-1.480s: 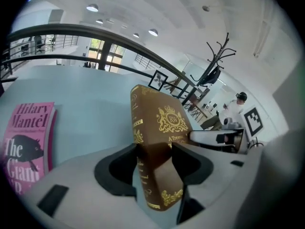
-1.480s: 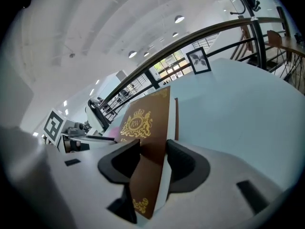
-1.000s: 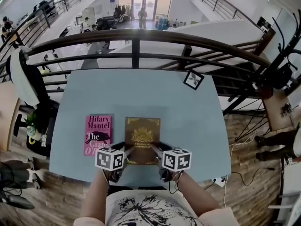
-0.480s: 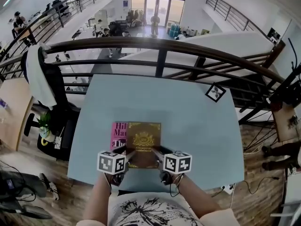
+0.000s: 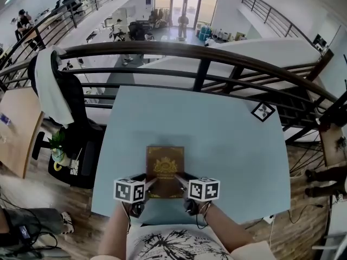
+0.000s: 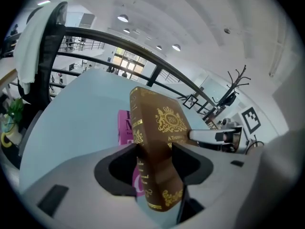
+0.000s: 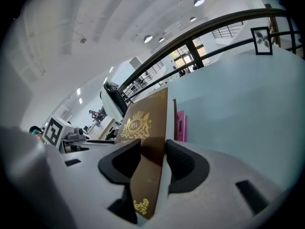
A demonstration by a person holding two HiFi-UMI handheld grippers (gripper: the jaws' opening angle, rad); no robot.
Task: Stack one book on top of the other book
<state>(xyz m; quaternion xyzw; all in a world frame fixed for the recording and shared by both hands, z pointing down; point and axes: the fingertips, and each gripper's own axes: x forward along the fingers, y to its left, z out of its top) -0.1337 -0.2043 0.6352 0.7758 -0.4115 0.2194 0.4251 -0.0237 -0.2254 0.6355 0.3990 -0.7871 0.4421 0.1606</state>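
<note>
A brown book with a gold crest [image 5: 165, 169] hangs over the pale blue table [image 5: 222, 140], gripped from both sides near its front end. My left gripper [image 5: 148, 182] is shut on its spine side and my right gripper [image 5: 182, 182] on its other long edge. In the left gripper view, the left gripper [image 6: 155, 151] clamps the brown book [image 6: 159, 137], with the pink book [image 6: 125, 128] lying flat just below it. The right gripper [image 7: 153, 154] pinches the brown book [image 7: 145, 142], and a strip of the pink book [image 7: 181, 125] shows beneath. From the head view the pink book is hidden.
A dark metal railing [image 5: 206, 56] runs behind the table's far edge. A square marker card [image 5: 263, 111] lies at the far right corner. A chair draped with white cloth [image 5: 54, 85] and a wooden desk [image 5: 16, 129] stand to the left.
Both grippers carried the brown book leftward across the table. It was beside the pink book, then overlapped it, and now covers it in the head view.
</note>
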